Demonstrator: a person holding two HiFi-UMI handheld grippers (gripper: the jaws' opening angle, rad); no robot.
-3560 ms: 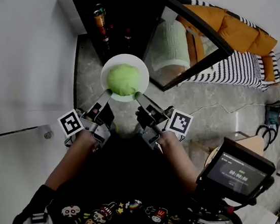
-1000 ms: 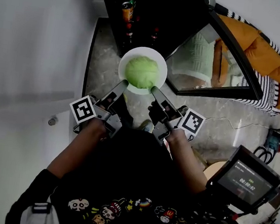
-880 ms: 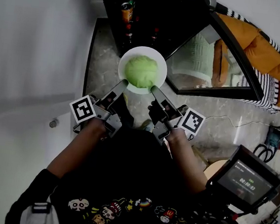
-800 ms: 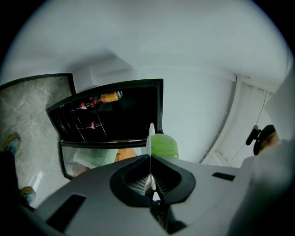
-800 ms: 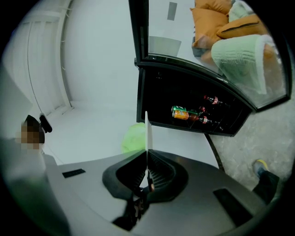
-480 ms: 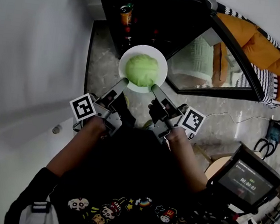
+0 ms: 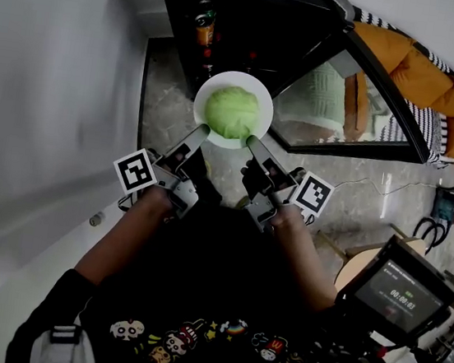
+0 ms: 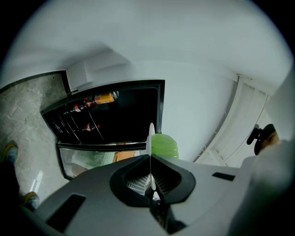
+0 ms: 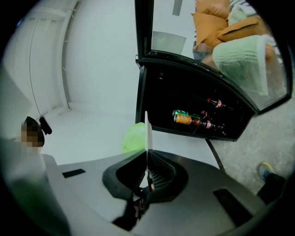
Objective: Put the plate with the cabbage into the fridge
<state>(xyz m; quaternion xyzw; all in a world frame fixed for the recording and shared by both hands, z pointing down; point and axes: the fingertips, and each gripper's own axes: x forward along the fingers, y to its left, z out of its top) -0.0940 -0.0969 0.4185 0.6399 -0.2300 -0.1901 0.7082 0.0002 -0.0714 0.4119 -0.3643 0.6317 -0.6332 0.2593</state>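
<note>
A white plate (image 7: 259, 94) carries a pale green cabbage (image 7: 230, 111) and hangs in the air in front of the open black fridge (image 7: 249, 13). My left gripper (image 7: 201, 132) is shut on the plate's near left rim, my right gripper (image 7: 250, 141) is shut on its near right rim. In the left gripper view the plate (image 8: 151, 136) shows edge-on between the jaws, with the cabbage (image 8: 164, 145) to its right. In the right gripper view the plate (image 9: 147, 131) also shows edge-on, the cabbage (image 9: 134, 137) to its left.
The fridge's glass door (image 7: 350, 93) stands open to the right. Cans and bottles (image 7: 204, 22) lie on the fridge's racks (image 9: 198, 118). A white wall (image 7: 47, 95) runs along the left. An orange cushion on a striped sofa (image 7: 426, 86) lies at the right, on marbled floor (image 7: 161, 118).
The plate with the cabbage has come a little closer to the fridge opening. Both grippers keep their hold on the rim.
</note>
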